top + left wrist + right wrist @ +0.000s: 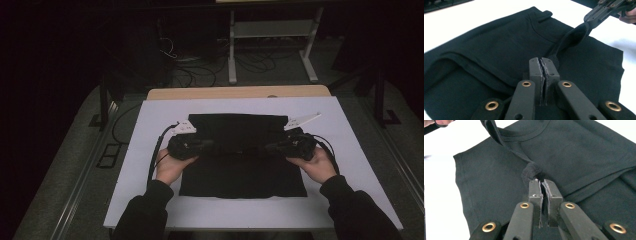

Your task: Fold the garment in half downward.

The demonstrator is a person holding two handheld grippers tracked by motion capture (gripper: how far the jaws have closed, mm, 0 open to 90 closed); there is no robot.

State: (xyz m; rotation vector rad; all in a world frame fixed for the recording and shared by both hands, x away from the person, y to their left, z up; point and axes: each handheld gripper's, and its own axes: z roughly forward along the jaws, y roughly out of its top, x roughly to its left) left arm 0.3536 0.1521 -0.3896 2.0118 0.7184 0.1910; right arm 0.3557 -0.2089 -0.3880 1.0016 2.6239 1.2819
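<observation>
One black cotton-knit garment (243, 165), a T-shirt by its ribbed round neckline, lies spread on the white board (150, 150) that covers the one light wooden counter (240, 92); it sits in the middle of the board, with white showing on all four sides of it. Its far part is doubled over the near part, so a stitched hem runs across the cloth in both gripper views. The fabric is plain, matte and dark, with no print that I can make out, though the high view is dim and the folds there are hard to read. Two hand-held grippers work on it, one at each side. The left gripper (544, 68) has its jaws closed on a bunched fold of the cloth's edge, and the right gripper (542, 187) likewise pinches a puckered bit of edge between closed jaws. A taut band of fabric stretches between the two grips, raised a little above the rest of the garment. Two dark-sleeved forearms enter from the near edge of the counter.
</observation>
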